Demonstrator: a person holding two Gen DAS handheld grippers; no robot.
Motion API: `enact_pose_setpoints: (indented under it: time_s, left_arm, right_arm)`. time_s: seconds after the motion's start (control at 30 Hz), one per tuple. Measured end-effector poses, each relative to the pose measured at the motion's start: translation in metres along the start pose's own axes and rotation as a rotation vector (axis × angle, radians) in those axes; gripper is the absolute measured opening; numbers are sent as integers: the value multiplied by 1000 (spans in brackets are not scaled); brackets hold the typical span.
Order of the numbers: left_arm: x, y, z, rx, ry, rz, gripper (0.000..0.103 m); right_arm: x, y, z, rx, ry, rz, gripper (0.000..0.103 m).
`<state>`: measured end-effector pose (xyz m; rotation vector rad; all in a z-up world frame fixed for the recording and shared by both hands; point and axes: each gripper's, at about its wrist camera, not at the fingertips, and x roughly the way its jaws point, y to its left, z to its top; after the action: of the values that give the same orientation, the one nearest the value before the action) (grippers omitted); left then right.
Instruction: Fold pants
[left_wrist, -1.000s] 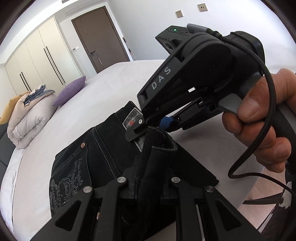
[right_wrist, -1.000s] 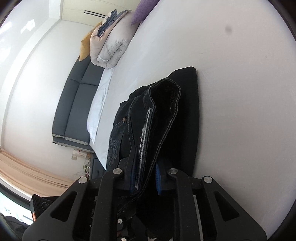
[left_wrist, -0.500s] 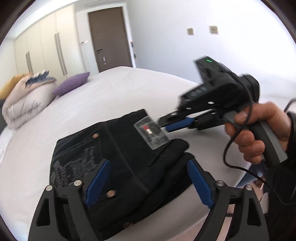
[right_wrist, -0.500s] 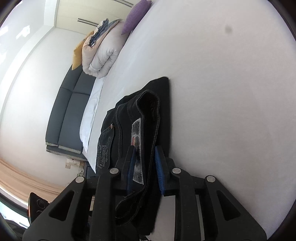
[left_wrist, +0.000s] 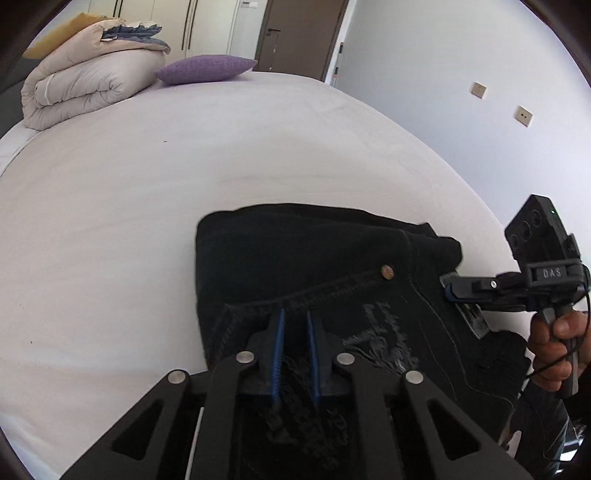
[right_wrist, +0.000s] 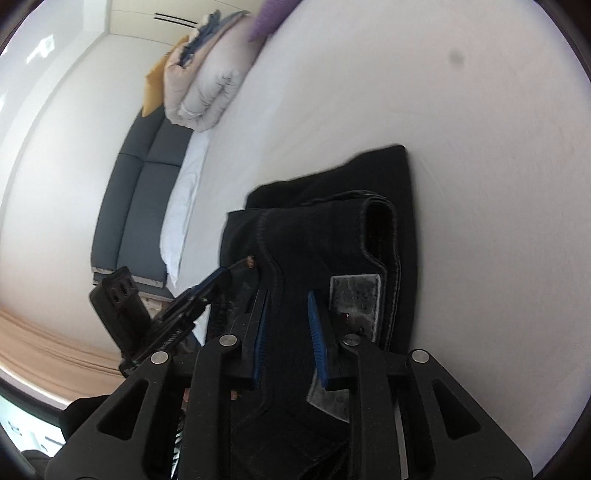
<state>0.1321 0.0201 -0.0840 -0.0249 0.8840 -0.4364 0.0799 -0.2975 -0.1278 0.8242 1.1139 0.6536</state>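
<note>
Black jeans lie folded in a thick bundle on the white bed. My left gripper is closing its blue pads on a stitched edge of the jeans near the embroidered pocket, and cloth fills the gap between them. At the right a hand holds my right gripper against the waistband side. In the right wrist view, my right gripper is closing, its pads pinching a raised fold of the jeans beside the grey label. The left gripper shows at the left.
A rolled beige duvet and a purple cushion lie at the far end of the bed. Behind them are wardrobes and a brown door. A grey sofa stands beside the bed. The bed's edge runs close under the jeans.
My left gripper let go of the waistband, opened wide, swung sideways along the jeans and closed again near the pocket. The right gripper kept its hold on the waistband fold.
</note>
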Motion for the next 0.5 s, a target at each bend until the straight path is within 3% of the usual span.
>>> enact_pose_setpoints:
  time_s: [0.23,0.33,0.4,0.5]
  left_arm:
    - [-29,-32,-61,64,-52,-8,14]
    - [-43,-38,-79,50,-75,-13,14]
    - [-48,-32,-84,23,-88,-30,22]
    - [-59,-30,-91,6,-106,-79,48]
  right_arm:
    - [-24,-13,-52,-37,21,65,12]
    - [-40,-7,-82,-121,-28,25,13]
    - [-47,-3,-96,-133,-50,19,15]
    - [-60,4,-106,-143,-73,-10,18]
